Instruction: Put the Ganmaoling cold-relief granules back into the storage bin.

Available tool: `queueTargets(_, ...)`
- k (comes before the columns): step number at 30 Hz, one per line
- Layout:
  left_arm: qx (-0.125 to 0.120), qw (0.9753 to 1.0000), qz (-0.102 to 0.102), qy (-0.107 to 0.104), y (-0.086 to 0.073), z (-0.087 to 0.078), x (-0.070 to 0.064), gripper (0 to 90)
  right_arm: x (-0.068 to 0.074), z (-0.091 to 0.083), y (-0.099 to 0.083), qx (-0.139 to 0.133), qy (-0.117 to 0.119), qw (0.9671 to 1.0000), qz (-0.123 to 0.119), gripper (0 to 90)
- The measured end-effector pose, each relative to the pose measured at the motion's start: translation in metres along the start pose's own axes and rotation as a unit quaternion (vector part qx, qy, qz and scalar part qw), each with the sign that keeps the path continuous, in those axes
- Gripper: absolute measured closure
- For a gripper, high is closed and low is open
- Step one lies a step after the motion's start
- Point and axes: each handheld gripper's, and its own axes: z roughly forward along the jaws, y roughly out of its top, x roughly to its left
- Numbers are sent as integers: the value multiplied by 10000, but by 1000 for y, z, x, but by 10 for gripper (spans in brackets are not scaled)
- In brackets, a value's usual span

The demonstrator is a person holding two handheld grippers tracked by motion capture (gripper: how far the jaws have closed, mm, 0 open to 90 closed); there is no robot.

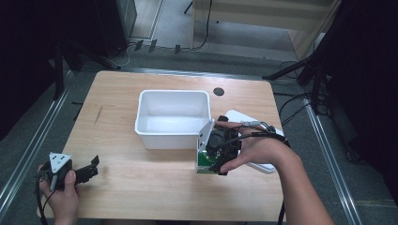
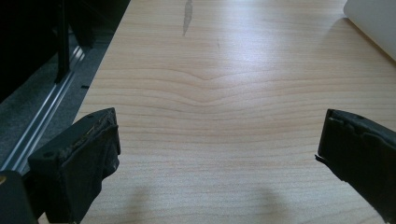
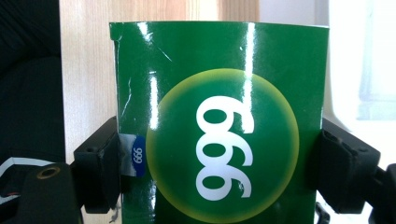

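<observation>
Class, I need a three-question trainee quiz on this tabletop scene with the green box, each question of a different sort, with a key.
1. True or false: the right gripper has its fingers pressed on both sides of the green box.
2. Multiple choice: the left gripper is (A) shut on the box, (B) open over bare wooden table, (C) inside the bin.
3. Fill in: in the high view, the white plastic bin stands on the table with ______ visible in it.

Key: 1 true; 2 B; 3 nothing.
</observation>
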Motion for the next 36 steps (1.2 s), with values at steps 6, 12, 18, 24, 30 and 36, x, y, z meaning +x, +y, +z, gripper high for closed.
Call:
queueTargets(6, 43, 10000, 3, -15, 0, 1, 0, 0, -5, -11, 7, 6, -42, 10000, -13, 165)
queueTargets(12, 40, 10000, -4, -17, 0, 1, 0, 0, -14, -18, 11, -7, -56, 10000, 29, 165)
queueTargets(18, 47, 10000, 14, -15, 0, 1, 0, 0, -23, -23, 15, 9, -82, 10000, 4, 165)
queueTargets(24, 45, 10000, 28, -17, 0, 0, 0, 0, -32, -29, 21, 24, -121, 9999, 14, 164)
queueTargets(30, 34, 10000, 40, -2, 0, 0, -1, 0, -41, -31, 29, 61, -129, 9998, -102, 164)
queueTargets(36, 13, 10000, 26, -20, 0, 0, -1, 0, -51, -34, 37, 73, -141, 9999, -24, 164)
